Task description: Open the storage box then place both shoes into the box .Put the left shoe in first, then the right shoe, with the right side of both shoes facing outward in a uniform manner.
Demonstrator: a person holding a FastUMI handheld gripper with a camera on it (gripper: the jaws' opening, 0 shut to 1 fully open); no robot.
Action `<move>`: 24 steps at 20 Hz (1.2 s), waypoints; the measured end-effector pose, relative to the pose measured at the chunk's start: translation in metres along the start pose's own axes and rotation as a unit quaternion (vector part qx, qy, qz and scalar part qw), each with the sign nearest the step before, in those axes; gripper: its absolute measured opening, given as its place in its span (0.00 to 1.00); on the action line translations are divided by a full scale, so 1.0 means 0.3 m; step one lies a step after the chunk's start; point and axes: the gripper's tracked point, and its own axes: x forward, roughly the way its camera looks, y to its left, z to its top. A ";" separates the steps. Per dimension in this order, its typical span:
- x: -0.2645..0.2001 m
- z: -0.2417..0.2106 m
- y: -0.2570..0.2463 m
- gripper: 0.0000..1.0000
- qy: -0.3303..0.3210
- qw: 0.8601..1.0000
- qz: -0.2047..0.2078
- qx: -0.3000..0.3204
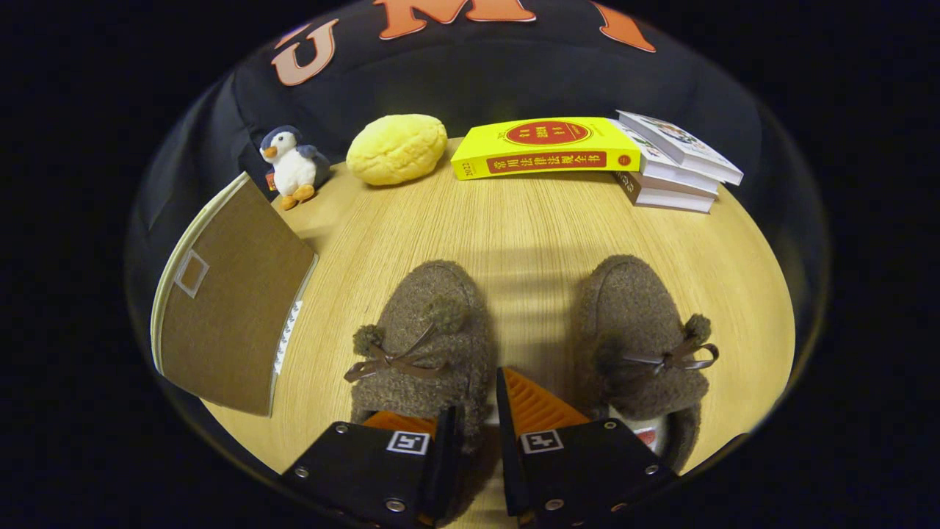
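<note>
Jaws (481,430) nearly pressed together, pinching inner collar wall of left shoe (422,345). Right shoe (642,345) just beside, off right jaw. Storage box (228,294) beyond, off left jaw, on bench (514,228). Fleece soft, light, floppy; best gripped at collar rim.

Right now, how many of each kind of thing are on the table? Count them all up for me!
Fuzzy brown shoes: 2, left shoe and right shoe
Books: 4, a yellow book and a stack of three
Toy penguin: 1
Yellow bun-shaped toy: 1
Brown storage box: 1
Total: 9

The gripper grips the left shoe's inner side wall.
</note>
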 end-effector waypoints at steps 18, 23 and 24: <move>-0.430 0.358 0.628 0.03 -0.038 0.996 0.084 0.018; -0.379 0.380 0.915 0.04 -0.026 0.994 0.108 -0.002; -0.358 0.367 0.955 0.03 -0.019 0.994 0.107 -0.003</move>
